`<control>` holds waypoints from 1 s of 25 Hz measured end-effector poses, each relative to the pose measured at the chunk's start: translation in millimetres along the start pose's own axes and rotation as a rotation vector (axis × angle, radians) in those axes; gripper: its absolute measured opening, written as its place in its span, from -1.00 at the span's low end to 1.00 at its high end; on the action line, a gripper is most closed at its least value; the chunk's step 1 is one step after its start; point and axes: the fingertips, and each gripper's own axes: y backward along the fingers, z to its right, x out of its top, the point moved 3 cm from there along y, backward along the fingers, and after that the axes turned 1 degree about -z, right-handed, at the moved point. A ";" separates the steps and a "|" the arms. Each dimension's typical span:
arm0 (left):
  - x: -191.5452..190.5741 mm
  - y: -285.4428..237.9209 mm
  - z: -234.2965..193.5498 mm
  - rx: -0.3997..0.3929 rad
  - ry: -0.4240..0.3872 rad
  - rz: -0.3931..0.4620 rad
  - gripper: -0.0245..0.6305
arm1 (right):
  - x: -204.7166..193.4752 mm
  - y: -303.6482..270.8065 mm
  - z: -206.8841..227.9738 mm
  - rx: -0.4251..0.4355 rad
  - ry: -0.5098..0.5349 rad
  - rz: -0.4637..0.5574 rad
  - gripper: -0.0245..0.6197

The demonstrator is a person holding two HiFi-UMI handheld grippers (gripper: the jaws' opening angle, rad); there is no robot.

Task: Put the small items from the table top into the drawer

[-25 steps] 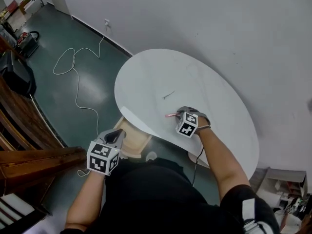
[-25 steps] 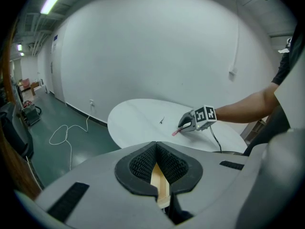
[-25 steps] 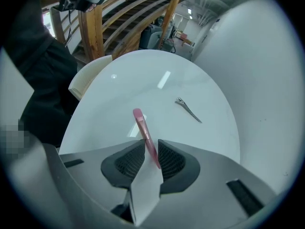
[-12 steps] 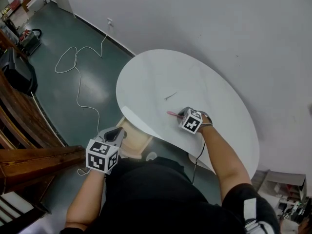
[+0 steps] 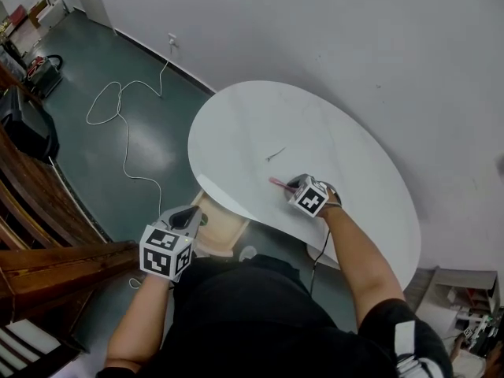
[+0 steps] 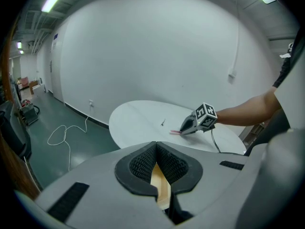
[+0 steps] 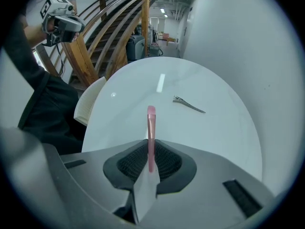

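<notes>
In right gripper (image 7: 150,152), pink strip (image 7: 151,125) (flat)

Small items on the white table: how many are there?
2. A pink stick is pinched in the right gripper near the front edge of the table; a thin metal clip lies loose beyond it. Anything inside the drawer is hidden.

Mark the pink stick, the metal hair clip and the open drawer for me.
pink stick (image 7: 151,128): right gripper view, middle of its visible shaft.
metal hair clip (image 7: 189,105): right gripper view, middle of its length.
drawer (image 5: 224,227): head view, its light wooden inside.
</notes>
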 end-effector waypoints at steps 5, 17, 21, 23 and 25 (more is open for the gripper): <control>-3.7 2.5 -0.8 -0.025 -0.012 -0.005 -0.88 | 7.3 6.9 -13.7 -0.006 -0.064 0.026 -0.81; -15.5 9.0 -5.9 -0.075 -0.040 -0.020 -0.88 | 25.7 25.6 -52.4 -0.012 -0.234 0.113 -0.81; -19.5 11.3 -7.8 -0.085 -0.042 -0.023 -0.88 | 34.9 28.9 -66.7 0.018 -0.324 0.177 -0.81; -23.2 12.8 -10.0 -0.088 -0.041 -0.026 -0.88 | 43.2 30.7 -75.7 0.027 -0.353 0.207 -0.81; -26.4 13.9 -12.6 -0.089 -0.039 -0.030 -0.88 | 53.1 31.6 -85.1 0.039 -0.381 0.239 -0.81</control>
